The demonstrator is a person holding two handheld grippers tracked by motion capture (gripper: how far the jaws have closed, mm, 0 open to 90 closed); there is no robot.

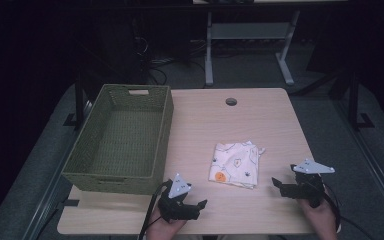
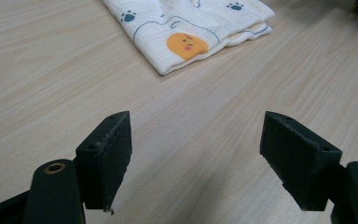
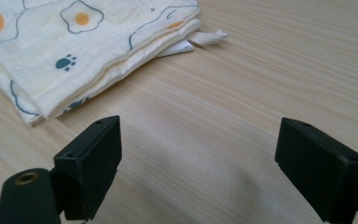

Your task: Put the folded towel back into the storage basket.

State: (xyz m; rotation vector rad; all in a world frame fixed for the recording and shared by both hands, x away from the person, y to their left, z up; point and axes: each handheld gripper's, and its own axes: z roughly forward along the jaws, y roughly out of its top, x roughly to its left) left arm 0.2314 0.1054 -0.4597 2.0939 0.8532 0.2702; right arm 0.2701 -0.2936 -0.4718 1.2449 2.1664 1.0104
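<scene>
The room beyond the table [image 1: 260,107] is dark, so little past a pale desk frame at twelve o'clock can be made out; the person's hands are cut off by the bottom edge of the high view, only wrists and knuckles showing; in the left gripper view the cloth [image 2: 186,32] runs off the top edge, and in the right gripper view its left part is cropped too [image 3: 74,46]; how many layers the fold has is hard to count, though at least three edges stack at its side.

The cloth [image 1: 235,164] lies flat near the table's middle, toward five o'clock from the round cable hole [image 1: 231,101]; it is a soft, crinkled cream muslin folded to a rough square, printed with fried eggs, blue paw marks and an orange face; a small white label sticks out at one corner.

The left gripper [image 1: 190,207] hovers at seven o'clock of the cloth, jaws spread wide, nothing between them; the right gripper [image 1: 280,186] sits at four o'clock of it, likewise spread wide and empty; both are apart from the cloth; their jaws are blocky matt black pads.

The basket [image 1: 157,145], woven olive green, rectangular with handle slots, stands at nine o'clock of the cloth on the pale wood-grain top.
</scene>
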